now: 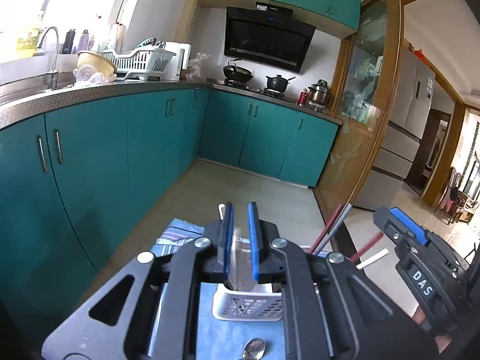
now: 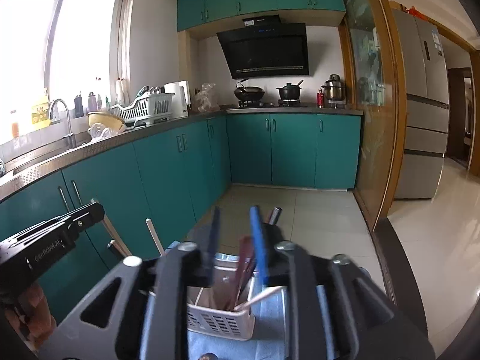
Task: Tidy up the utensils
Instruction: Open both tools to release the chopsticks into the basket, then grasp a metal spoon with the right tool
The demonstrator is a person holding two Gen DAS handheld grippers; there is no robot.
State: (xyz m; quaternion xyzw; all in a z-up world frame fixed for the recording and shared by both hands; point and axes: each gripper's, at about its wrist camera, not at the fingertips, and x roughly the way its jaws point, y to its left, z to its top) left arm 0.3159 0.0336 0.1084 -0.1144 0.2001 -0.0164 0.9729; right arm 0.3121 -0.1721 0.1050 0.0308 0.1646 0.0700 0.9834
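A white slotted utensil caddy [image 1: 249,304] stands on a blue cloth [image 1: 216,336] just below my left gripper [image 1: 241,210], whose blue pads are a little apart with nothing between them. A metal spoon [image 1: 254,348] lies on the cloth in front of the caddy. Red and grey chopsticks [image 1: 328,229] and a white stick [image 1: 372,258] lean out to the right. In the right wrist view the caddy [image 2: 220,319] holds dark red chopsticks [image 2: 244,267] and a white stick [image 2: 259,298]. My right gripper [image 2: 235,211] is open above it, empty and motion-blurred.
Teal cabinets [image 1: 90,162] and a steel counter with sink, tap [image 1: 51,57] and dish rack [image 1: 141,60] run along the left. A stove with pots [image 1: 258,81] is at the back. A glass sliding door [image 1: 357,138] and fridge stand right. A striped cloth [image 1: 177,235] lies beyond the caddy.
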